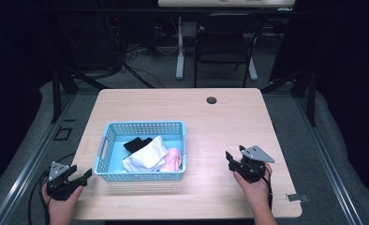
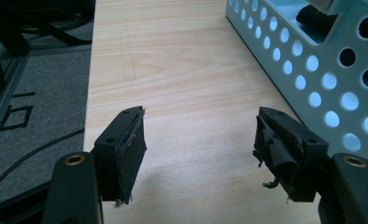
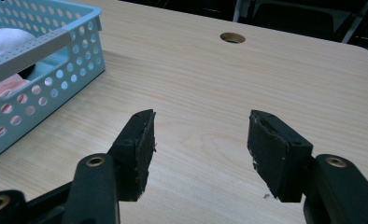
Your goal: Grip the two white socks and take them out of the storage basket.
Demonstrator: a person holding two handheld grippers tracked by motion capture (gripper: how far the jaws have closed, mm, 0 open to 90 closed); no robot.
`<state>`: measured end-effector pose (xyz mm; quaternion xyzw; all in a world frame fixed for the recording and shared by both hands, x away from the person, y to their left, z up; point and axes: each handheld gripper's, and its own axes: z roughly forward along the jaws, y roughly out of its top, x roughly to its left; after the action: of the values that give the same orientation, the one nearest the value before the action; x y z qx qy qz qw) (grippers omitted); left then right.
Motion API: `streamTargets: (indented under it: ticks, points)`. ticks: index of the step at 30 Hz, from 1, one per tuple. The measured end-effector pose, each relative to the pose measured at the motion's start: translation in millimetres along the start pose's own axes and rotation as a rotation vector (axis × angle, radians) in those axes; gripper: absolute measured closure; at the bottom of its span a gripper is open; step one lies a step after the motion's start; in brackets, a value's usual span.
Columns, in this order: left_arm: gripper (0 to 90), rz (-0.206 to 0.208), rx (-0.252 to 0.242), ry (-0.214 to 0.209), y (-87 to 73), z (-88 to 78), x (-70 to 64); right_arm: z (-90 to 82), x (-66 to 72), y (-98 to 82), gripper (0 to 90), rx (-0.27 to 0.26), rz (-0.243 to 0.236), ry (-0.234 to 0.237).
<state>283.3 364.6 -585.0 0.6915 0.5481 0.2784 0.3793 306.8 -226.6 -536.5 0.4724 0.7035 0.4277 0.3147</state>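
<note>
From the high view, my left gripper (image 1: 79, 177) sits at the table's (image 1: 229, 122) near-left corner, its jaws spread with nothing between them, aimed toward two o'clock. The blue basket (image 1: 108, 140) lies just beyond those jaws, its near-left corner close to my tips but apart from them. Inside it a white cloth (image 1: 147, 154), a pink cloth (image 1: 174, 159) and a black cloth (image 1: 136, 143) lie heaped toward the near right. My right gripper (image 1: 235, 156) rests over the near-right part of the table, jaws wide and empty, pointing toward ten o'clock; the basket is well apart from it, at nine o'clock, with bare wood between. A round cable hole (image 1: 211, 100) sits at the far edge, around twelve o'clock.

In the left gripper view, my left gripper (image 2: 198, 135) stands open over plain wood. The basket's perforated wall (image 2: 313, 70) runs from one o'clock down past my right-hand jaw, very near it; I cannot tell if they touch. The table edge runs at ten o'clock, grey floor (image 2: 37, 79) beyond it. Open wood stretches ahead to twelve.

In the right gripper view, my right gripper (image 3: 201, 140) gapes wide, empty, above bare wood. The basket (image 3: 56, 79) sits at ten o'clock, apart from my jaws, white and pink cloth showing inside. The cable hole (image 3: 232, 38) lies at twelve, and the table's far corner curves at two o'clock. Room is free ahead and to the right.
</note>
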Motion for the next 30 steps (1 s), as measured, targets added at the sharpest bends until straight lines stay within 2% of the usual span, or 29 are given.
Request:
streamTargets:
  ticks: [3, 7, 11, 17, 22, 25, 26, 30]
  points:
    - [33.2, -0.003, 0.006, 0.0, -0.6, 0.6, 1.0, -1.9, -2.0, 0.3, 41.7, -0.01, 0.022, 0.011]
    - [33.2, 0.001, 0.001, 0.002, -0.3, 0.9, 0.6, -2.9, -2.2, 2.3, 40.8, -0.02, 0.019, 0.0]
    - [33.2, 0.002, -0.002, 0.008, 0.1, 1.3, -0.3, -1.9, -2.2, 1.6, 39.5, -0.001, 0.036, 0.007]
    - [33.2, -0.001, -0.005, 0.008, 0.3, 0.6, -0.5, -0.8, -1.6, 2.4, 36.3, 0.009, 0.033, 0.022]
    - [33.2, 0.007, -0.01, 0.01, 0.2, -1.2, 0.8, -0.1, 2.4, 4.1, 45.7, -0.006, -0.001, 0.02]
    - [33.2, 0.007, -0.011, 0.008, -0.1, -1.1, 0.6, 0.6, 2.8, 4.2, 47.0, 0.008, -0.003, 0.023]
    - [33.2, 0.007, -0.009, 0.011, 0.1, -1.4, 0.0, 2.6, 4.5, 3.9, 49.1, 0.018, 0.002, 0.041]
    - [33.2, 0.008, -0.013, 0.007, 0.1, -1.6, -0.7, 5.7, 8.1, 5.8, 51.6, 0.032, -0.018, 0.055]
